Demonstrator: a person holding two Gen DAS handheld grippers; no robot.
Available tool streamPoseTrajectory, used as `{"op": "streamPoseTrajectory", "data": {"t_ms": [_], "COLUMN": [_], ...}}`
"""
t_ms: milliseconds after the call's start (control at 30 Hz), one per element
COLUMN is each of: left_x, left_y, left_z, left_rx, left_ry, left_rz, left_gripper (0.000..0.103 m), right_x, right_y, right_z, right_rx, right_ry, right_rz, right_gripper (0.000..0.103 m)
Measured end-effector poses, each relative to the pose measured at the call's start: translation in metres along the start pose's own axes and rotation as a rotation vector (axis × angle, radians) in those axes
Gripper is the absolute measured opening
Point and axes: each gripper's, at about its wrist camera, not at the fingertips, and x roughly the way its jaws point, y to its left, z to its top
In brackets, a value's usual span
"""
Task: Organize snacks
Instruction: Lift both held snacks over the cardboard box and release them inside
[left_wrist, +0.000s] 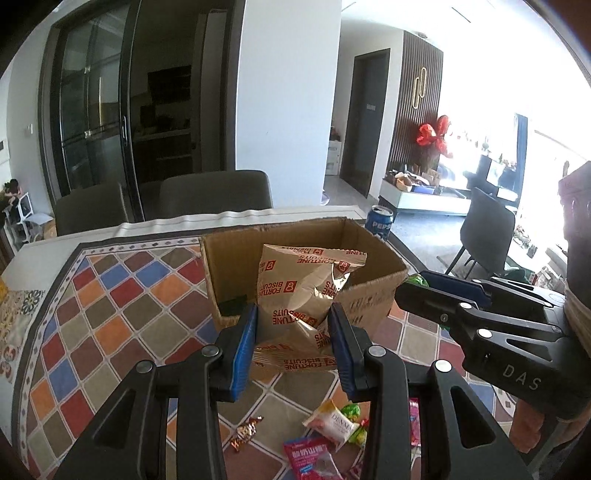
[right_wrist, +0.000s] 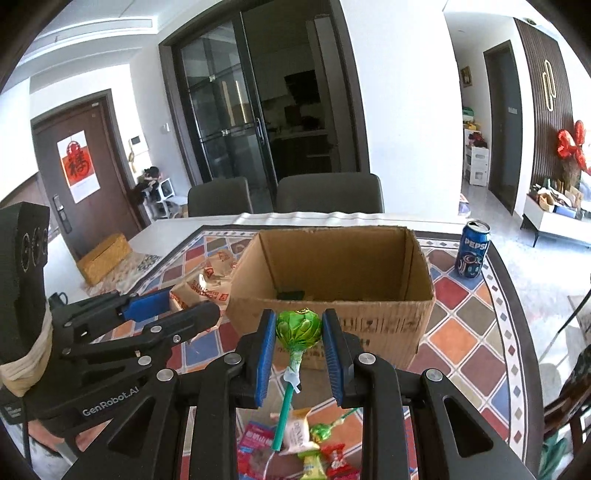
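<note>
My left gripper (left_wrist: 293, 332) is shut on a beige Fortune Biscuits bag (left_wrist: 299, 291) and holds it in front of the open cardboard box (left_wrist: 373, 295). My right gripper (right_wrist: 299, 334) is shut on a green-wrapped lollipop (right_wrist: 298, 326), its green stick hanging down, just in front of the box (right_wrist: 332, 288). The right gripper shows at the right of the left wrist view (left_wrist: 439, 291); the left gripper shows at the left of the right wrist view (right_wrist: 173, 306). The box holds a small dark item (right_wrist: 291, 295). Loose snacks (left_wrist: 332, 428) lie on the table below.
A Pepsi can (right_wrist: 472, 251) stands right of the box on the colourful diamond-patterned tablecloth (left_wrist: 110, 302). A yellow woven box (right_wrist: 103, 258) sits at the table's far left. Two dark chairs (right_wrist: 328, 194) stand behind the table. Small sweets and packets (right_wrist: 295, 439) lie near the front edge.
</note>
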Motion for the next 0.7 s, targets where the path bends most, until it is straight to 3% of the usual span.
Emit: {"op": "streamPoseTrajectory", "data": {"t_ms": [700], "left_x": [0.063], "left_y": [0.016], "left_z": [0.041], "left_rx": [-0.018], "left_ry": [0.056], "left_rz": [0.005], "left_gripper": [0.038], "right_x": [0.052], "right_y": [-0.032], "right_z": [0.046], "right_rx": [0.024], "right_ry": [0.017], "right_rz": [-0.033], "right_gripper": [0.027]}}
